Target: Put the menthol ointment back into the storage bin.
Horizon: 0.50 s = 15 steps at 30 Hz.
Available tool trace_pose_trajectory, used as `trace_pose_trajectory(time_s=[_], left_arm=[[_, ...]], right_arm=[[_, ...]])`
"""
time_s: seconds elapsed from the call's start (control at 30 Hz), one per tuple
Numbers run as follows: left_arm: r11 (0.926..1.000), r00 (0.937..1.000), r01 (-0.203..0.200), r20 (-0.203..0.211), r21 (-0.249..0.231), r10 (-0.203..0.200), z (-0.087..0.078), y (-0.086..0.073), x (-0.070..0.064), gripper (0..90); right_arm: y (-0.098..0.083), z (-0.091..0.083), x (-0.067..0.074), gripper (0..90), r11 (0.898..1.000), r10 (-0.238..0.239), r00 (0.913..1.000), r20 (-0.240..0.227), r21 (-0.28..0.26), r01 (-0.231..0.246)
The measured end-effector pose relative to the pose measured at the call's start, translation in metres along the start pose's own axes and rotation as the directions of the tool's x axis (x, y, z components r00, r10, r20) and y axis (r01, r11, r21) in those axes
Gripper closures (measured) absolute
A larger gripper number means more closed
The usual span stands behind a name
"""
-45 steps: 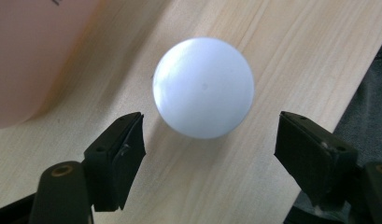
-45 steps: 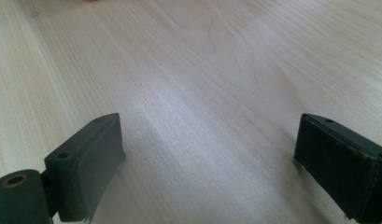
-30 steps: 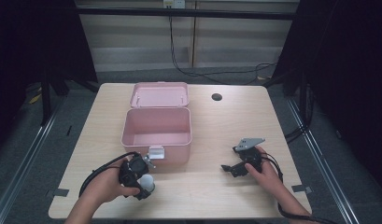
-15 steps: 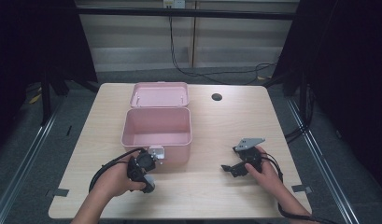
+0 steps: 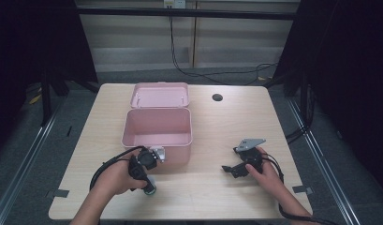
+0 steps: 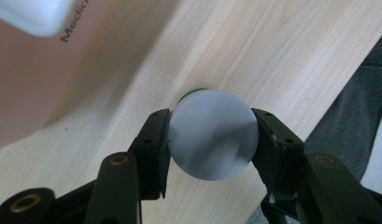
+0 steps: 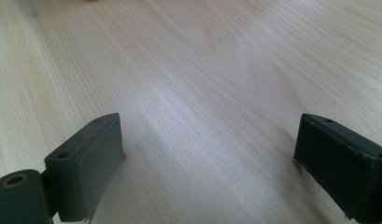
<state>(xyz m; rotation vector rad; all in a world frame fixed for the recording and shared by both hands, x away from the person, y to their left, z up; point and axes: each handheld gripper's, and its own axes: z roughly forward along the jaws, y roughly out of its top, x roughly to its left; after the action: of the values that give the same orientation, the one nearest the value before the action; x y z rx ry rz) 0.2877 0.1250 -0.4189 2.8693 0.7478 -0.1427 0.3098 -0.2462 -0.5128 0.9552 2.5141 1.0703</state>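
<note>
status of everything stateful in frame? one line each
pink box: open, lid back, nothing seen inside
white-capped bottle: upright on the table, clamped at the cap
left gripper: jaws just closed, shut on the bottle
right gripper: open, nothing between its jaws

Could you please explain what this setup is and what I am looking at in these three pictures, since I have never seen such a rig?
A person sits at a wooden table and holds a hand-operated tool with two black jaws in each hand. The wide picture comes from a fixed camera above; the two close-ups come from small cameras riding on the tools, looking along their jaws. On the table stands an open pink box, its lid tipped back. The left gripper, near the box's front, has just been closing and now clamps a small bottle with a white cap standing on the table. The right gripper rests over bare wood, jaws wide apart, holding nothing.
</note>
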Motion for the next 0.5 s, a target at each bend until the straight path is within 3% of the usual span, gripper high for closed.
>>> trace_pose_trajectory(time_s=[0.17,0.5], left_arm=[[0.9997,0.9997,0.025,0.008,0.006,-0.025,-0.011,0.006,-0.001,50.3],[0.9997,0.9997,0.019,0.017,0.014,-0.019,-0.031,0.019,-0.005,50.3]], right_arm=[[0.000,0.000,0.000,7.5,1.000,0.002,1.0000,0.001,-0.001,-0.002],[0.000,0.000,0.000,7.5,1.000,-0.001,1.0000,0.001,-0.002,0.001]])
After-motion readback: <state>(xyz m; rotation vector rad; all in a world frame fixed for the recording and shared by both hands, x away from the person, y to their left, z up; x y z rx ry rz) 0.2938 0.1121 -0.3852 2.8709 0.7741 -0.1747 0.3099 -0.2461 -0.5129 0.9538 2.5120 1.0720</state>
